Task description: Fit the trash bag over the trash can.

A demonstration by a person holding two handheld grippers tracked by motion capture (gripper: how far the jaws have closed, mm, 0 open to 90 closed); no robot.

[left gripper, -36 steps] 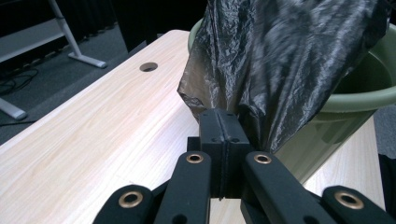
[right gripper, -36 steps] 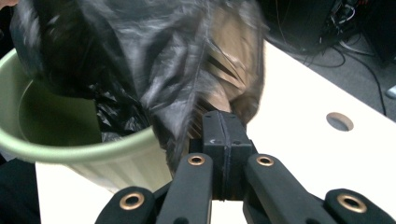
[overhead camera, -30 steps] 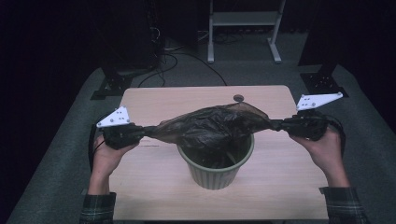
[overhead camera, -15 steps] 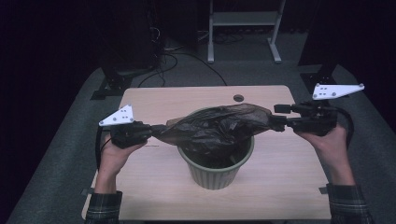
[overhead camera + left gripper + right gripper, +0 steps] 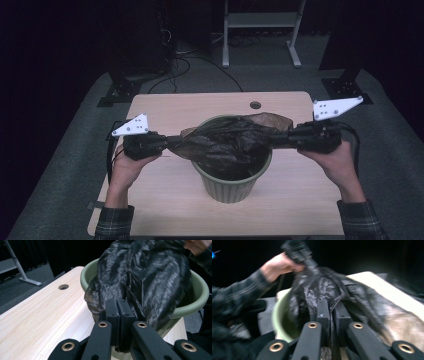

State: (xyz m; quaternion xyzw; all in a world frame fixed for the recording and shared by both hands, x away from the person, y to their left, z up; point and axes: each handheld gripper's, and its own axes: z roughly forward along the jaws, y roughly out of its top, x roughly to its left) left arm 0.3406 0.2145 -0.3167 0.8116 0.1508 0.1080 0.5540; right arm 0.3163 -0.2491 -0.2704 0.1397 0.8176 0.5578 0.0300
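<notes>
A crumpled black plastic bag (image 5: pixel 227 145) is stretched across the mouth of a round ribbed green plastic bin (image 5: pixel 232 182), which stands in the middle of a light wooden table (image 5: pixel 165 200). The left gripper (image 5: pixel 170 143) is clenched on the left edge of the bag; in the left gripper view its two black jaws stand tight together with the thin film (image 5: pixel 140 282) pinched between them, just in front of the green rim (image 5: pixel 200 293). The right gripper (image 5: pixel 277 140) is also clamped on the bag, at its right edge, and in the right gripper view a fold of the plastic (image 5: pixel 322 293) runs between the closed jaws. The jaws of this gripper have just been closing, after they opened for a moment, and the bag is between them. Compared with half a second ago, the right hand (image 5: pixel 337 162) is lower in the high view and closer to the bin, and the bag now hangs deeper into the opening, so more of the far rim is visible. The left hand (image 5: pixel 127 167) has almost not moved. A small round hole (image 5: pixel 255 105) lies in the table behind the bin.
</notes>
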